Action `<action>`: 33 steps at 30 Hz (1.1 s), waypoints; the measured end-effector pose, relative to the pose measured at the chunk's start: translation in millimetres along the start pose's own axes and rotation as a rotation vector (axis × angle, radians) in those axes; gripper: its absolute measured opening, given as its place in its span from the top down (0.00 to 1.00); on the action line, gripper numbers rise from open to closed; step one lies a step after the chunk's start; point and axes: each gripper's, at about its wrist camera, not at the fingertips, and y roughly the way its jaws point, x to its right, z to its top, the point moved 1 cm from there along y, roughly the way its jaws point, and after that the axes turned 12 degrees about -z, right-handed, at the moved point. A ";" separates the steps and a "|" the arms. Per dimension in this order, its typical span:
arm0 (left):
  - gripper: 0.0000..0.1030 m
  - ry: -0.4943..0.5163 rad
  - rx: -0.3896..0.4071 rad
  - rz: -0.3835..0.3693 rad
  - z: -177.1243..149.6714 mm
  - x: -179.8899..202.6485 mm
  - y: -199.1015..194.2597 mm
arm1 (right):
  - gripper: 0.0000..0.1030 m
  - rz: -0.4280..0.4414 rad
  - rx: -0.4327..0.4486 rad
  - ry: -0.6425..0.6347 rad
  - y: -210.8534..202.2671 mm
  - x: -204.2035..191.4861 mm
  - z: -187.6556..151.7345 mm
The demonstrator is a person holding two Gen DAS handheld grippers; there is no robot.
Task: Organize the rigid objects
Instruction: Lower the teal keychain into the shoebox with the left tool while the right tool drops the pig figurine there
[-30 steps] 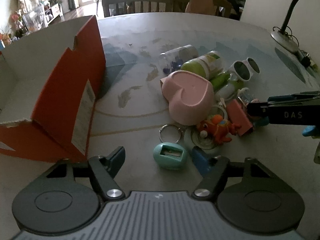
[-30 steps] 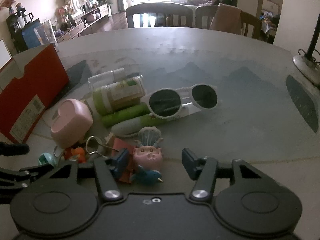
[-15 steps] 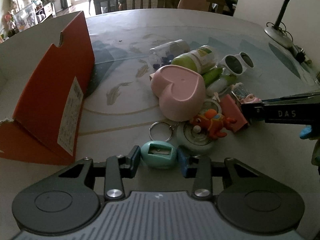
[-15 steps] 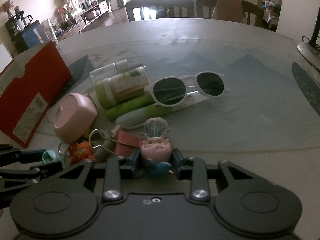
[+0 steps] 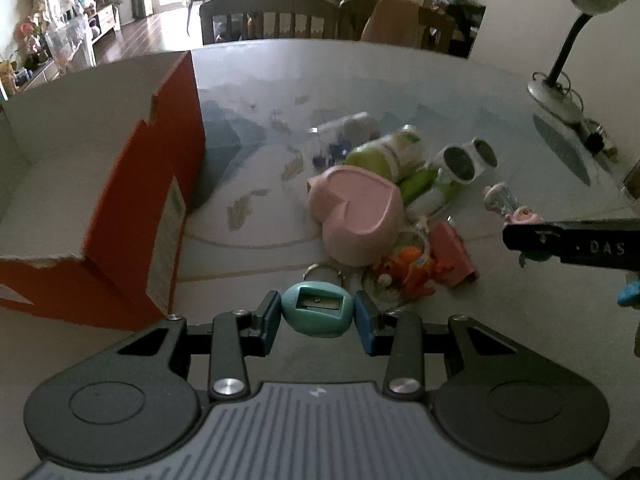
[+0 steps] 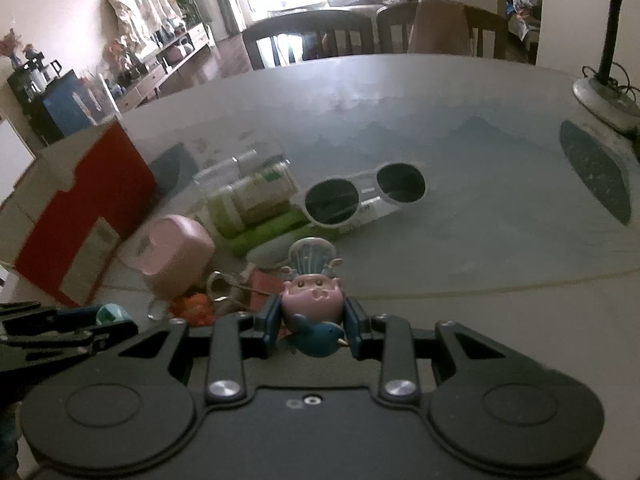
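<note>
My left gripper is shut on a teal egg-shaped pencil sharpener, lifted a little off the table. My right gripper is shut on a pink pig toy with a blue bird at its base, raised above the table; the toy also shows in the left wrist view. An open orange cardboard box stands at the left and shows in the right wrist view. A pile lies between: pink heart-shaped box, orange fish toy, white sunglasses, green bottles.
A pink card, a key ring and a clear jar lie in the pile. A desk lamp's base stands at the table's far right. Chairs line the far edge.
Both grippers closed from open, the left on the sharpener, the right on the pig toy. Both then lifted their objects off the table.
</note>
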 end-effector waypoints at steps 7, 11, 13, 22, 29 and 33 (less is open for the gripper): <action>0.63 0.012 0.057 -0.004 12.7 -1.1 -32.6 | 0.69 0.021 0.049 -0.042 -39.0 -17.1 8.1; 0.62 0.035 0.103 -0.016 21.6 -6.3 -54.3 | 0.69 0.041 0.094 -0.070 -63.0 -33.9 15.0; 0.62 0.046 0.121 -0.022 25.5 -11.1 -64.0 | 0.69 0.047 0.114 -0.080 -72.7 -43.9 18.5; 0.62 0.054 0.144 -0.032 35.6 -50.2 -95.4 | 0.69 0.084 0.140 -0.116 -91.7 -110.6 34.9; 0.62 0.042 0.146 -0.029 39.1 -98.2 -116.3 | 0.69 0.107 0.156 -0.152 -92.0 -171.3 48.7; 0.62 0.035 0.145 -0.017 41.9 -128.3 -124.8 | 0.69 0.108 0.164 -0.173 -86.2 -203.8 54.2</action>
